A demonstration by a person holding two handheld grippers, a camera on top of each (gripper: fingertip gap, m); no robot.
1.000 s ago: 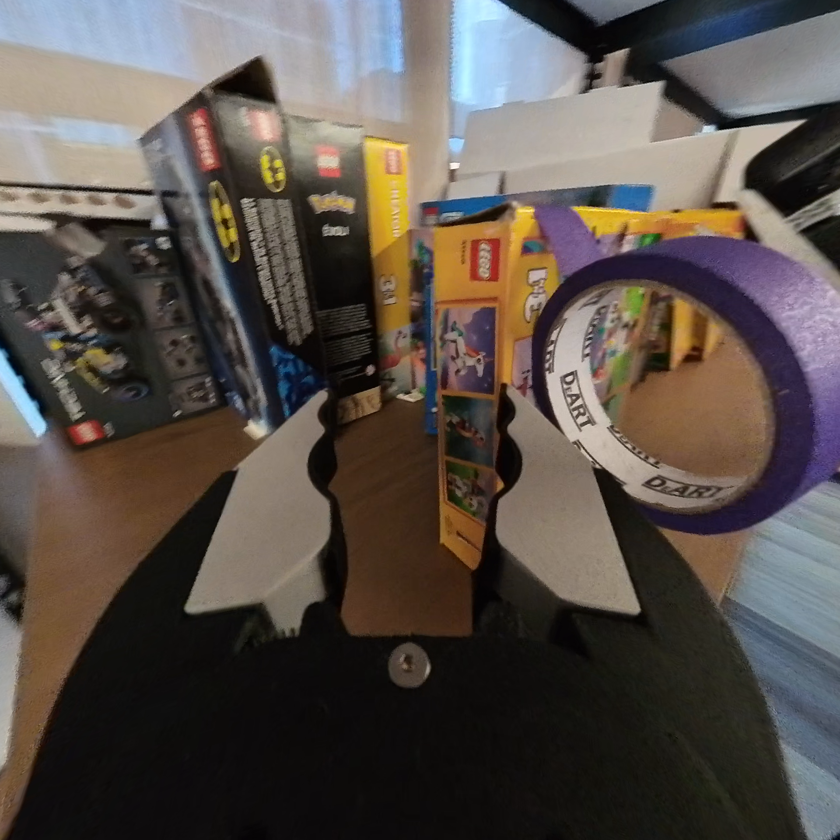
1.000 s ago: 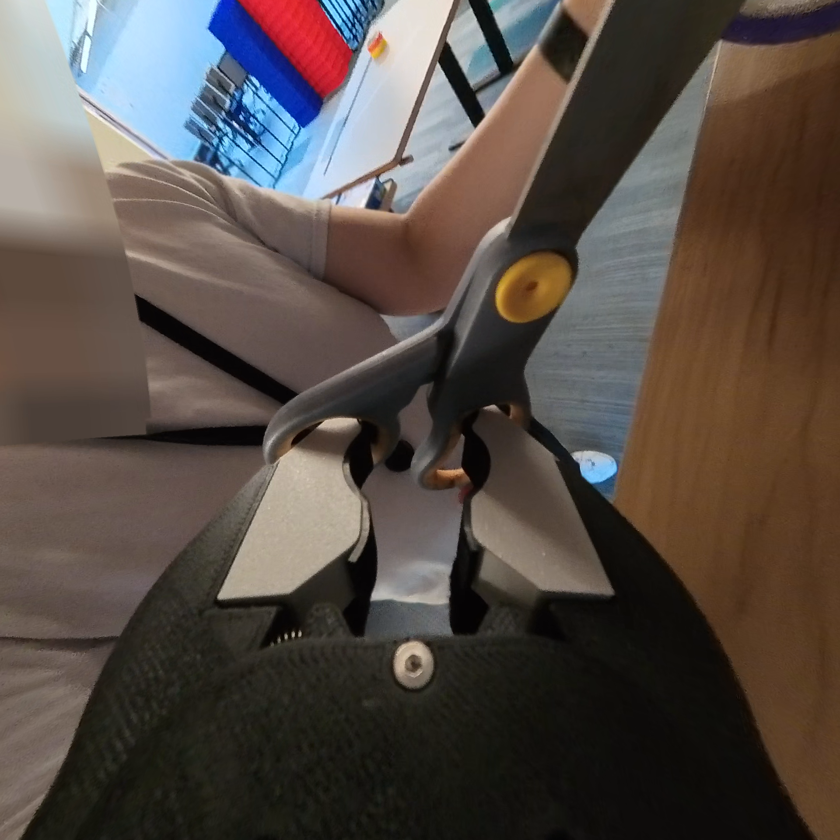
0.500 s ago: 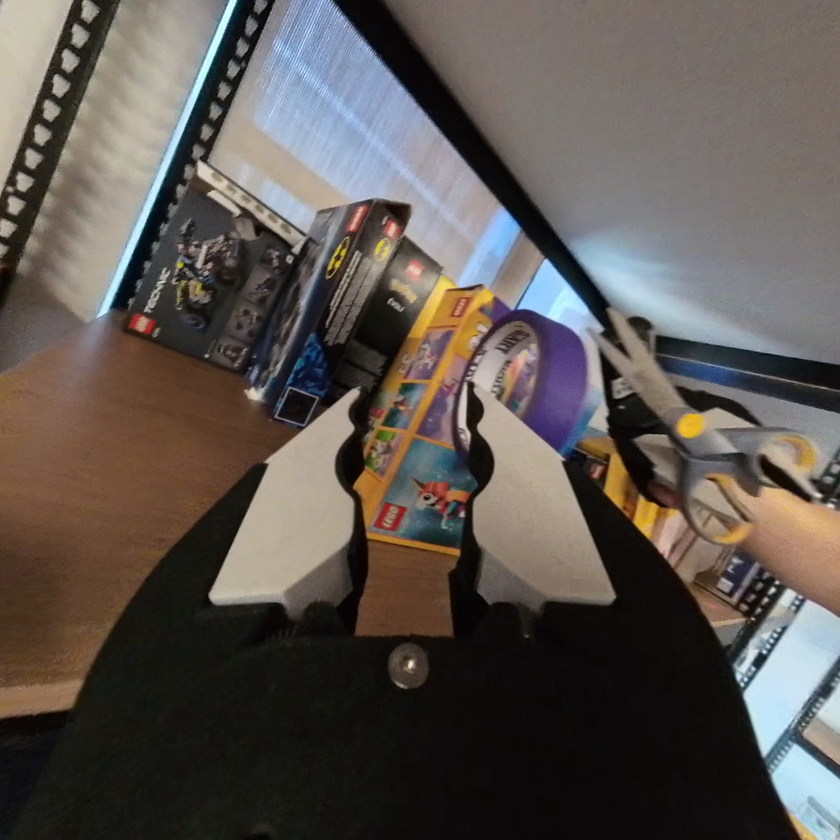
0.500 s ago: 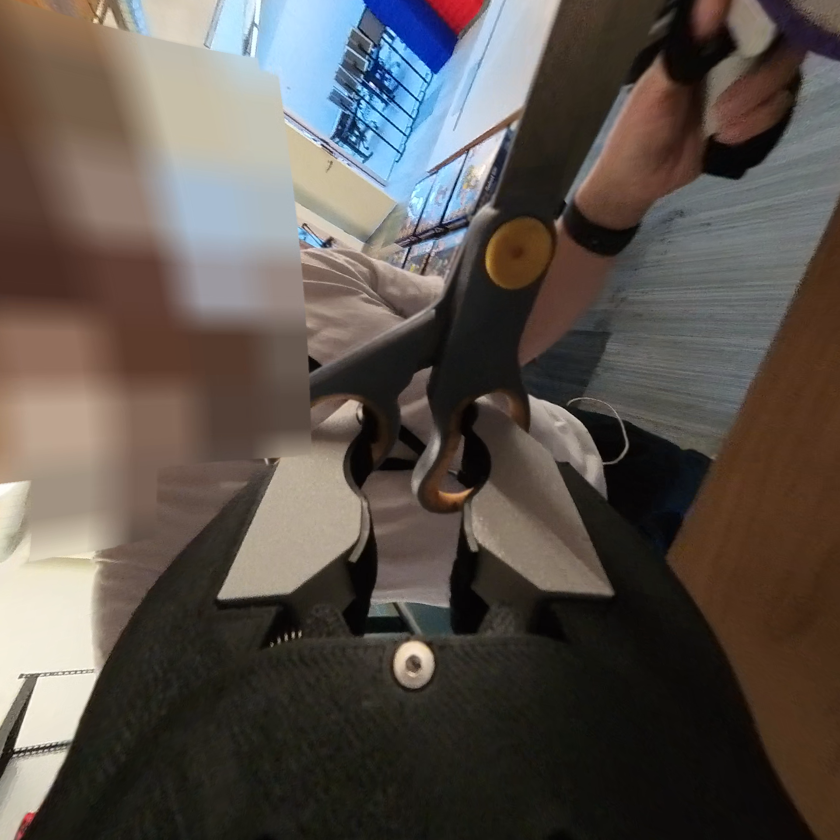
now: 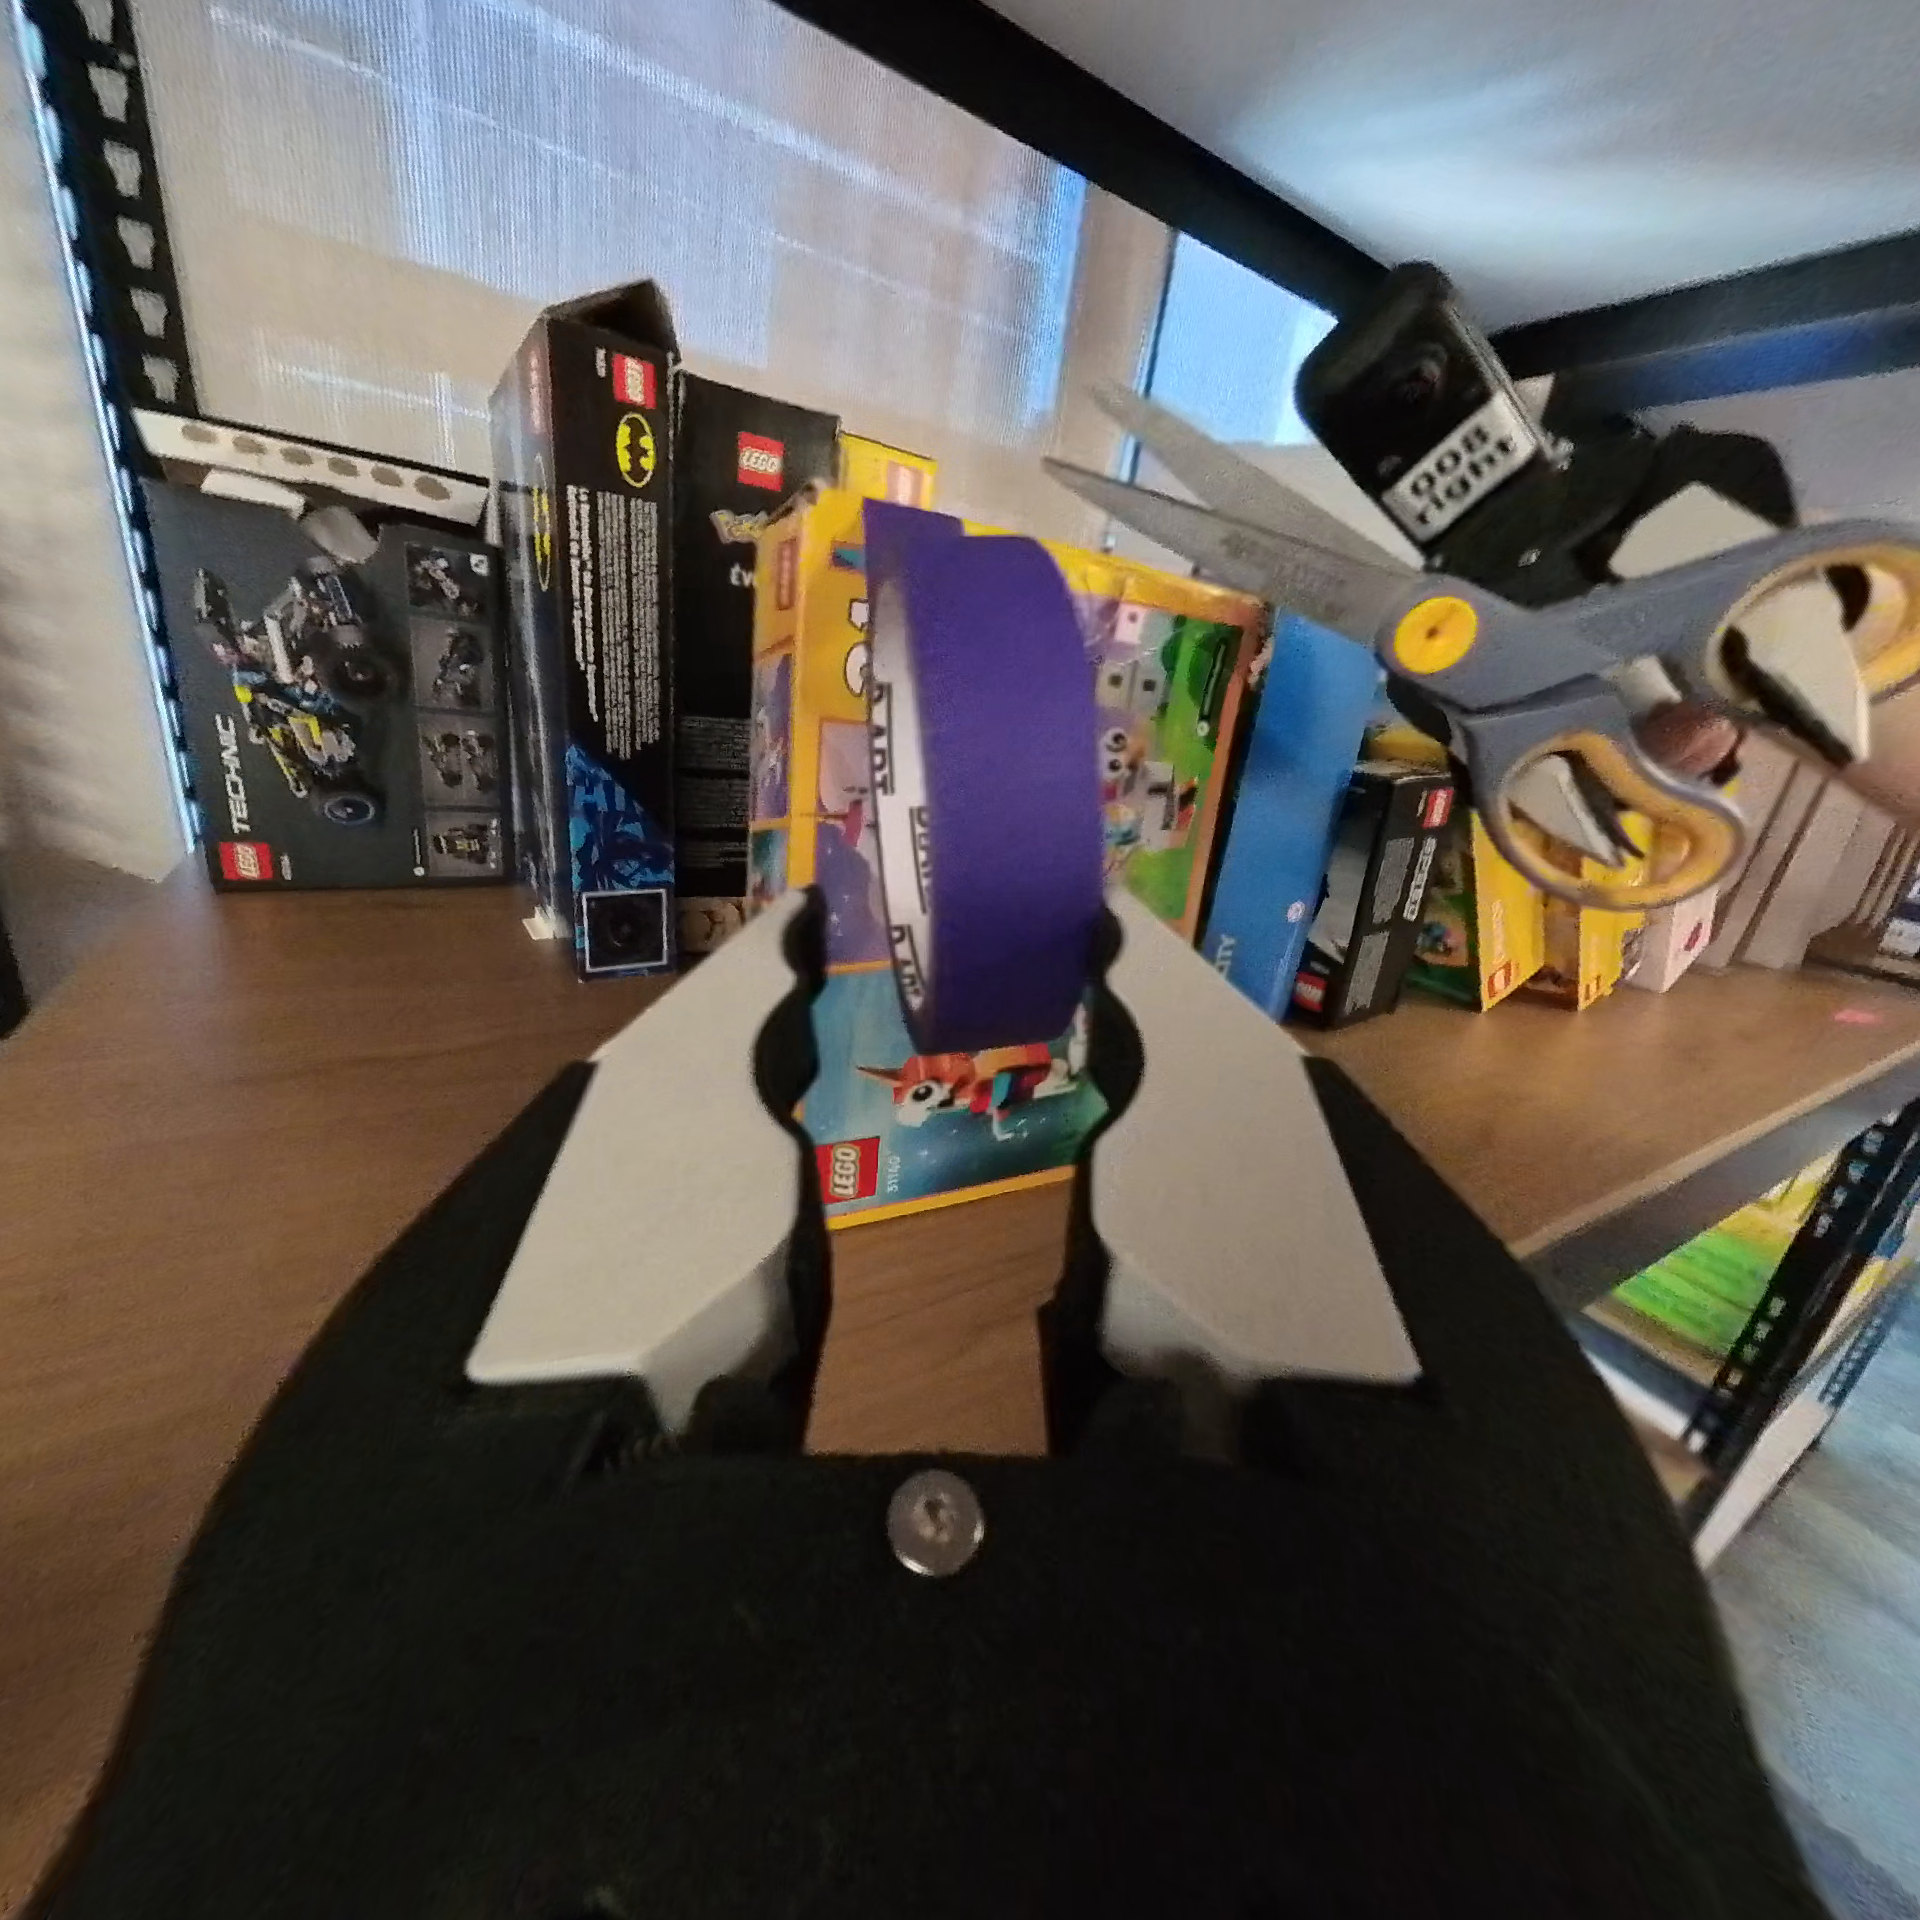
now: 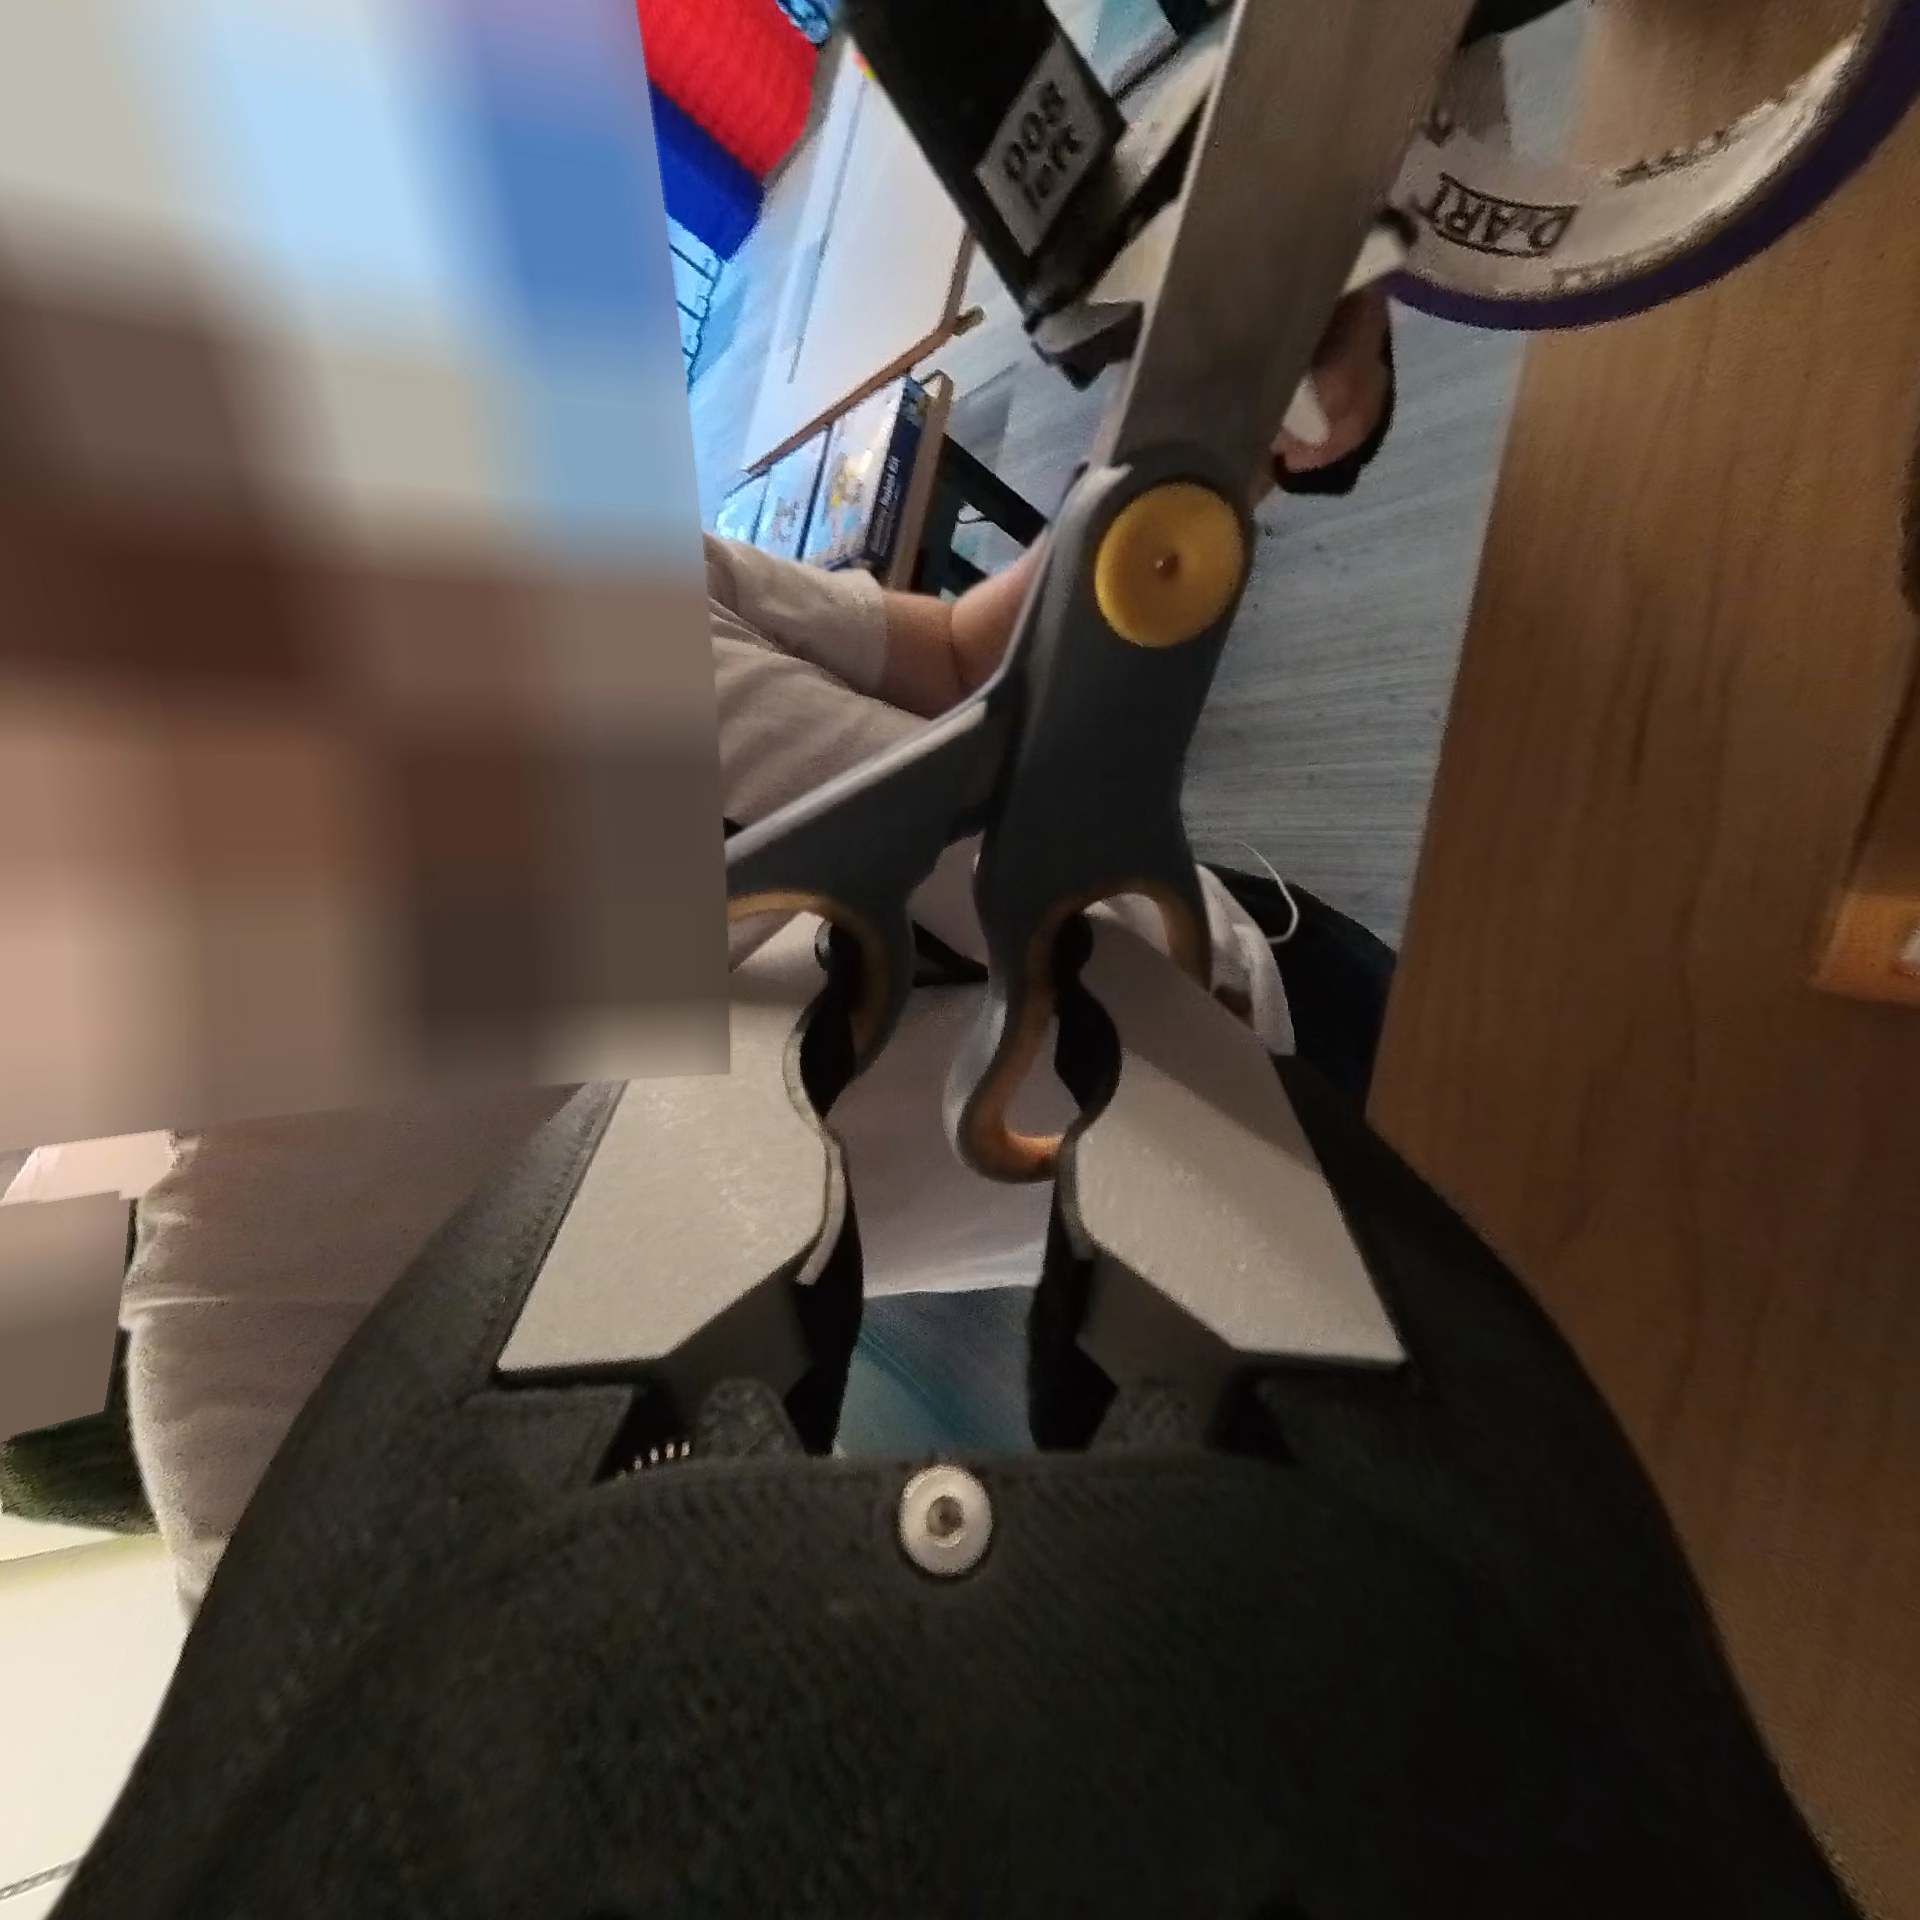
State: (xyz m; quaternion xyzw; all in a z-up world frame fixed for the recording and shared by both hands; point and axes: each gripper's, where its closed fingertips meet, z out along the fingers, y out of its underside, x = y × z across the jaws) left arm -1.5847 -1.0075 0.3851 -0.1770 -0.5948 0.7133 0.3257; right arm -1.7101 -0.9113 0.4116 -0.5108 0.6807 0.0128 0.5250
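left gripper: narrow, pinching purple tape roll edge-on above the wooden shelf | right gripper: fingers parted inside scissors loops | change: roll turned from face-on to edge-on; open blades swung in beside it, apart | toy boxes behind

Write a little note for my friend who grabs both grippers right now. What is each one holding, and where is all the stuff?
Left gripper: shut on the purple tape roll, held upright on its edge above the wooden shelf.
Right gripper: one finger through each handle loop of the grey and yellow scissors. The blades are a little apart, pointing at the top of the roll, with a small gap showing.
Around: toy boxes stand along the back of the shelf, and a yellow one is right behind the roll.
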